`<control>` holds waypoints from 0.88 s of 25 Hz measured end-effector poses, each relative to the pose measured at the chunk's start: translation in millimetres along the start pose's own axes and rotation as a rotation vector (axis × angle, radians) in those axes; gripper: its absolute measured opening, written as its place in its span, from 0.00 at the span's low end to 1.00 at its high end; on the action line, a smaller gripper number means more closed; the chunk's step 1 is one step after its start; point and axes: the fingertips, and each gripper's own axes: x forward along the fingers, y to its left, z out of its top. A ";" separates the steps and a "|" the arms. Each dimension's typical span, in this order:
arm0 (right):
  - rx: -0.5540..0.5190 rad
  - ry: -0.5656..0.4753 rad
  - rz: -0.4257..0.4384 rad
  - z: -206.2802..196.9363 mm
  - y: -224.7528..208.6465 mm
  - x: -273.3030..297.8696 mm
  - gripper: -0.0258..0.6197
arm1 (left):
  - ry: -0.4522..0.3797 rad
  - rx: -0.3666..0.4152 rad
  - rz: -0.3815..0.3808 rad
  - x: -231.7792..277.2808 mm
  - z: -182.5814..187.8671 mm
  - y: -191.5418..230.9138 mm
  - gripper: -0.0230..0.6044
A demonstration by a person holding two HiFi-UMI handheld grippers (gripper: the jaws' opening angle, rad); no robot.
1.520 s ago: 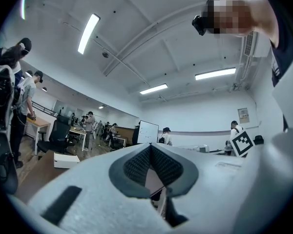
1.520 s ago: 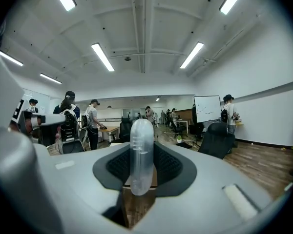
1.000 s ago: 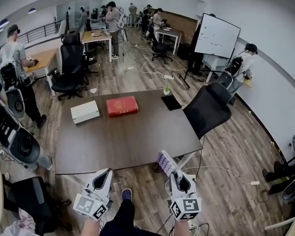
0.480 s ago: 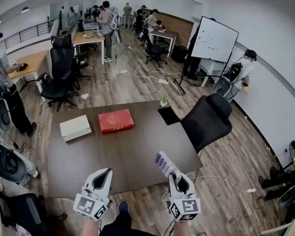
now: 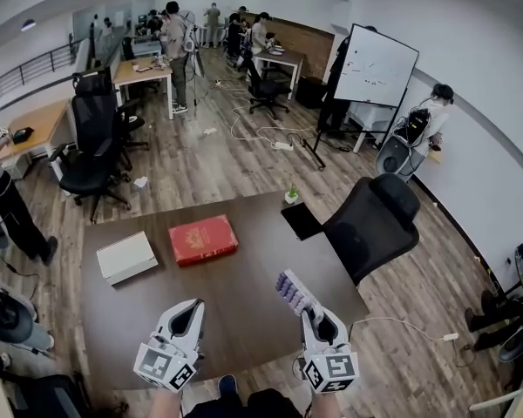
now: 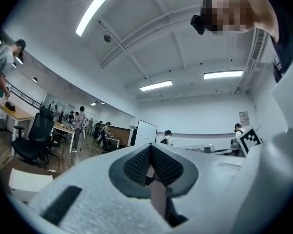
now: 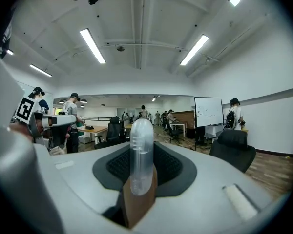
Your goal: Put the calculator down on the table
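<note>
The right claw is closed on the calculator, gripping its lower end. The right gripper view shows the calculator edge-on and upright between the pads. In the head view its lilac keys face up and it sticks out of the claw toward eleven o'clock, over the near right part of the dark worktop, not lying on it.

The left claw is level with the right one, at its nine o'clock. Its jaws are together with nothing between them.

Out on the worktop, a red book lies at eleven o'clock from the right claw, with a white box just beside it at its eight o'clock. A black pad lies at the far right corner, at twelve o'clock from the right claw, and a small potted plant stands just beyond it. A black office chair stands against the worktop's right edge, at about two o'clock.
</note>
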 end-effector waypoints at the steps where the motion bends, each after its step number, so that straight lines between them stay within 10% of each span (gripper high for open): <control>1: 0.003 0.000 -0.004 0.6 -1.5 5.8 0.22 | 0.002 0.000 -0.008 5.9 -0.1 2.5 0.03; 22: -0.029 -0.036 0.104 32.9 -38.7 104.7 0.22 | -0.029 0.045 0.097 80.1 7.7 43.1 0.03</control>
